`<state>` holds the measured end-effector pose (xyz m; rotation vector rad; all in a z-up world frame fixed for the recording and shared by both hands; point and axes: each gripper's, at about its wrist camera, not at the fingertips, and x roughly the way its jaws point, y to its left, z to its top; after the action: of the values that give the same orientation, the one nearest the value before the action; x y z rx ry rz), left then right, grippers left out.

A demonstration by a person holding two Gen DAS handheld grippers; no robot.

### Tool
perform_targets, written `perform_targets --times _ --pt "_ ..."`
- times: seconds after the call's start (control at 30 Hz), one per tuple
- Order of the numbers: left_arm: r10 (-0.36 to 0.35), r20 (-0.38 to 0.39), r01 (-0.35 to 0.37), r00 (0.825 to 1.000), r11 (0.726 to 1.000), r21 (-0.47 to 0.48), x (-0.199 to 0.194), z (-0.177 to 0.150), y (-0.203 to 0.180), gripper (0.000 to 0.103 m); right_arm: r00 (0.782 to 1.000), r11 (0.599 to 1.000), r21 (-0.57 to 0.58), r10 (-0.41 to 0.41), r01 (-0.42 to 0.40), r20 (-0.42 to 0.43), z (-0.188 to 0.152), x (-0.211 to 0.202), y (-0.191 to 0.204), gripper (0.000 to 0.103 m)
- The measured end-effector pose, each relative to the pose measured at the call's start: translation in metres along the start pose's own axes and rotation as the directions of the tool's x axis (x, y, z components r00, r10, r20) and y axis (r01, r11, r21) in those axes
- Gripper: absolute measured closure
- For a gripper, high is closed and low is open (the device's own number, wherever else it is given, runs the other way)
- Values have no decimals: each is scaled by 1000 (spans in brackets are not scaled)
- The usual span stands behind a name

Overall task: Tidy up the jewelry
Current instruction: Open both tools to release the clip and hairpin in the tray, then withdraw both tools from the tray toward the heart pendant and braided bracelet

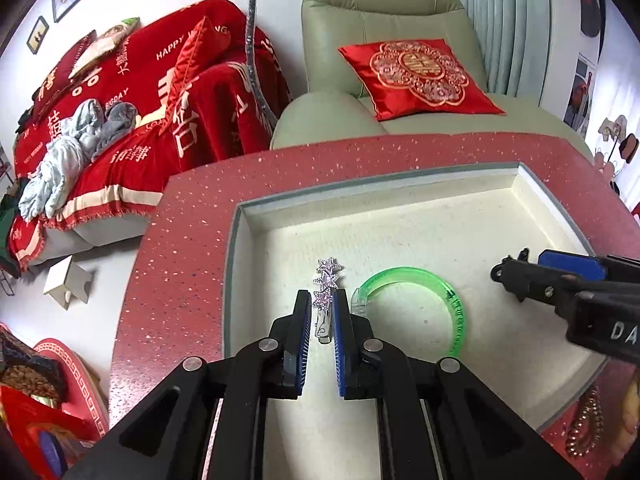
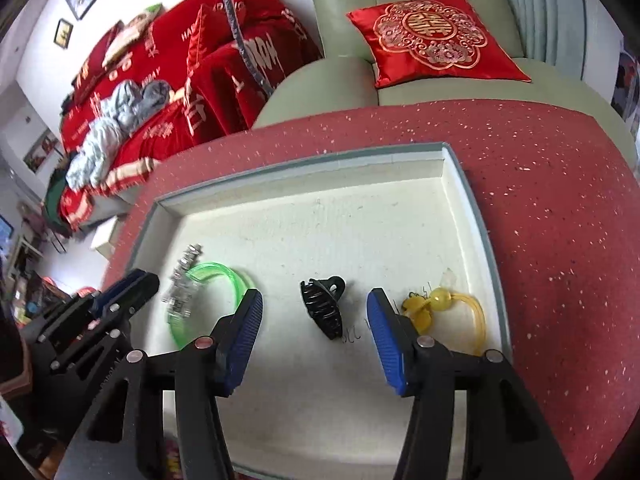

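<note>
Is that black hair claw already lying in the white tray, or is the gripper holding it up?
In the tray. The black hair claw lies on the white tray floor, between the right gripper's open jaws, touching neither.

In the tray (image 2: 460, 184), bangle (image 2: 224, 276) lies left, claw clip (image 2: 322, 312) middle, hair tie (image 2: 444, 308) right.

In the left wrist view, the left gripper (image 1: 322, 316) covers the lower end of the star clip (image 1: 326, 292); whether its pads press the clip cannot be told. The right gripper (image 1: 516, 270) is cut off by the right edge, its jaws unreadable there. A bead string (image 1: 584, 424) at lower right is half out of frame. In the right wrist view, the clip (image 2: 182, 284) at centre left is blurred. One pad (image 2: 244, 332) hides part of the green bangle (image 2: 212, 276), the other the yellow tie's (image 2: 440, 308) left end. The tray's (image 2: 476, 216) near rim lies behind the arms. Faint marks beside the black claw (image 2: 322, 308) are too small to read.
</note>
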<state>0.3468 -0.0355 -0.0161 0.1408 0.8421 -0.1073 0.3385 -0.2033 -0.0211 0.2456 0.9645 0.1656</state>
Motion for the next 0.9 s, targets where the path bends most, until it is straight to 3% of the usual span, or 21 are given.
perform_targets --times 0.07,0.27,0.9 --pt "-12 11 12 1000 1000 -16 -8 0 2 74 1000 1000 14 18 -18 18 -2 -11 -1 35" --pt "-44 48 46 998 998 -49 -31 -5 8 74 997 999 21 40 -41 59 -14 -40 3 25" --pt "-105 50 110 993 988 -107 -90 -54 22 74 995 997 17 68 -70 79 -81 -111 7 21"
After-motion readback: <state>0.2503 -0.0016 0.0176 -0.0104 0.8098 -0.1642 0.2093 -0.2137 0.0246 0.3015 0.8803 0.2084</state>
